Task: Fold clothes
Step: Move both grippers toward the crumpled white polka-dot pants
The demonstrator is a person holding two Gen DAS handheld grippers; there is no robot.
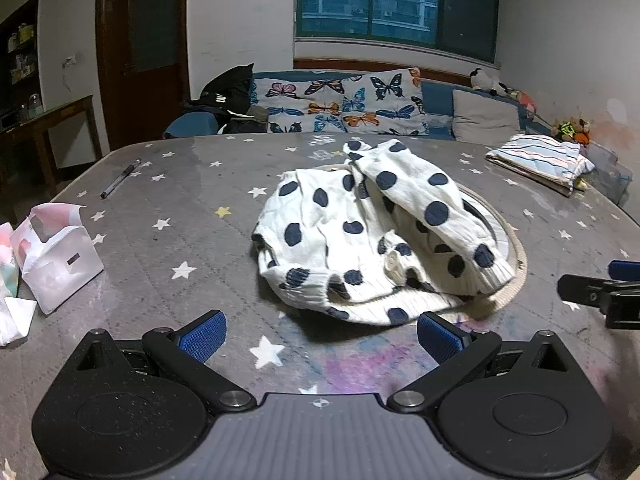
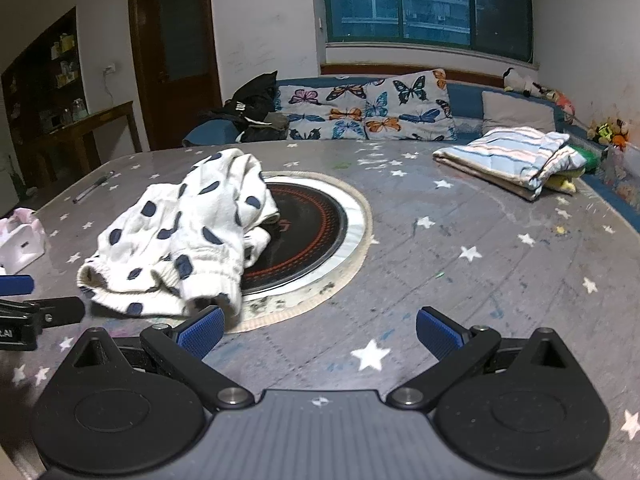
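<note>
Both tools, left point(image 1: 320, 338) & right point(image 2: 320, 336), gape wide, empty; dotted sweater point(image 1: 372, 236) hem just ahead.

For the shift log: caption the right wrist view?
Open right gripper facing crumpled polka-dot garment draped partly over round cooktop.

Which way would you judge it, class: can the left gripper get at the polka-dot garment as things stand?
Probably yes. The left gripper is open and faces the polka-dot garment, whose near hem lies just ahead of its fingertips, with only bare table cover between them.
</note>
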